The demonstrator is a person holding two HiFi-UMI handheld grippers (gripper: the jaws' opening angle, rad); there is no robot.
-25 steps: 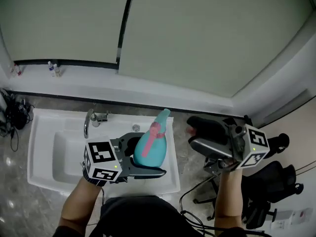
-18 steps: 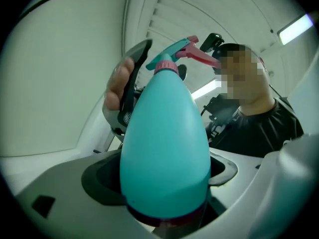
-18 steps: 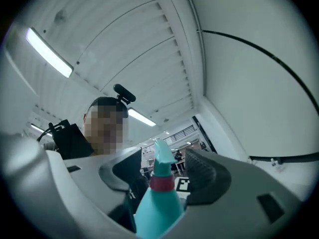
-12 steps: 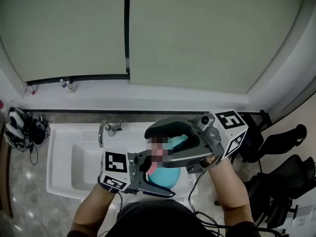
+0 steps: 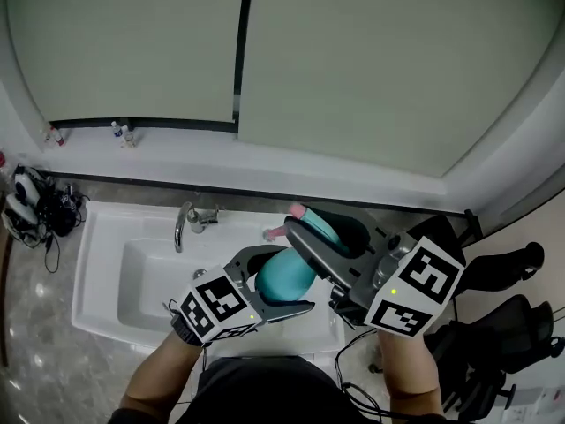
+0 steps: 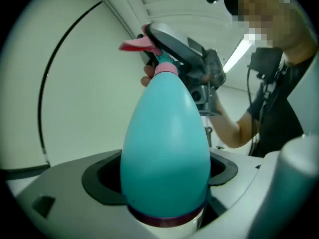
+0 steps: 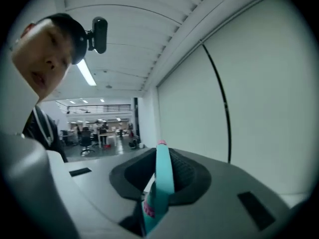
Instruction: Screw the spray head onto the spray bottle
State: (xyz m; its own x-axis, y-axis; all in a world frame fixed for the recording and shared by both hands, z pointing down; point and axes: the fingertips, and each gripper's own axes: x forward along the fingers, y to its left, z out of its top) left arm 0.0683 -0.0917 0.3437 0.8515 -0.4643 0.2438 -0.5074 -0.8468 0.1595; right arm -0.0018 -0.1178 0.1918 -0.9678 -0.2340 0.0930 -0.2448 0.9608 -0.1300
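Gripping the spray bottle [image 6: 164, 153] at lower centre, the left gripper [image 5: 296, 278] clamps firm; the right gripper [image 5: 318, 228], jaws just closing, pinches the spray head [image 7: 162, 176] on its neck. Best twist squarely, bottle held steady, threads aligned.

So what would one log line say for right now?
left claw: shut on bottle | right claw: just closed on spray head | spray head: atop bottle

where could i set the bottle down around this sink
Bare: the sink basin in front of the faucet, and the white ledge right of the small bottles. Crowded: the cables at far left, and the sink's right end under the held spray bottle.
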